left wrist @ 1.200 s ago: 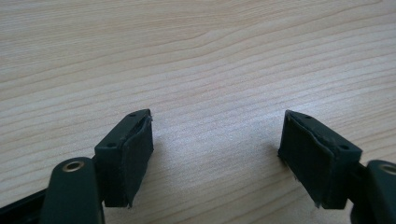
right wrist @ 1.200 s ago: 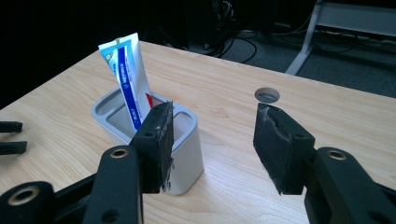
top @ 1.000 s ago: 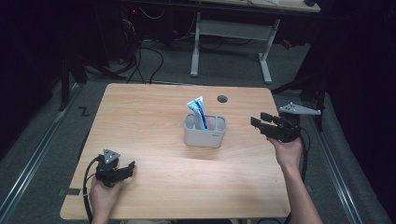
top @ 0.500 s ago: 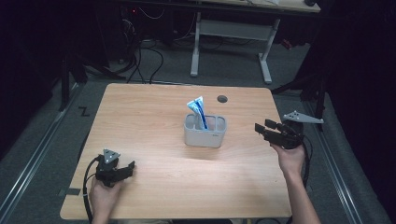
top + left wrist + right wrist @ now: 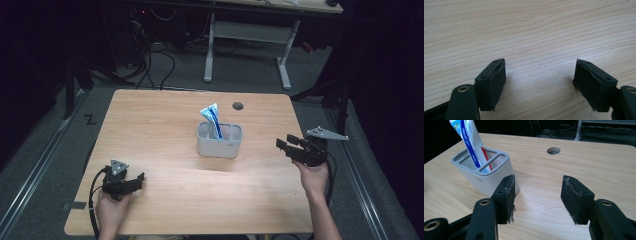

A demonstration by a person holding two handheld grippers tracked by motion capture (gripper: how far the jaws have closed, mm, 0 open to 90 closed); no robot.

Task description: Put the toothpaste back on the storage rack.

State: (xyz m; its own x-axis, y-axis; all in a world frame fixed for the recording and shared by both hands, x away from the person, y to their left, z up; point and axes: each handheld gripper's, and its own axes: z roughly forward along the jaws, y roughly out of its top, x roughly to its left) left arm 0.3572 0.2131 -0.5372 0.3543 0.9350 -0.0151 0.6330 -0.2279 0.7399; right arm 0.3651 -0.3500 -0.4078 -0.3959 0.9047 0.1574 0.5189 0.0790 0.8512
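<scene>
High view: both grippers' fingers wide, empty; right gripper (image 5: 285, 146) near table (image 5: 165, 115) edge, apart from holder (image 5: 219, 146).

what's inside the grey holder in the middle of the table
A blue-and-white toothpaste tube stands tilted in a slot of the grey holder, its top sticking out. Its lower end is hidden by the holder's wall; the other slots look empty.

Tabletop lit, surroundings dark; frames sharp.

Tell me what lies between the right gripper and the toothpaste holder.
Nothing: bare wooden table separates the right gripper from the holder, per the high view.
</scene>
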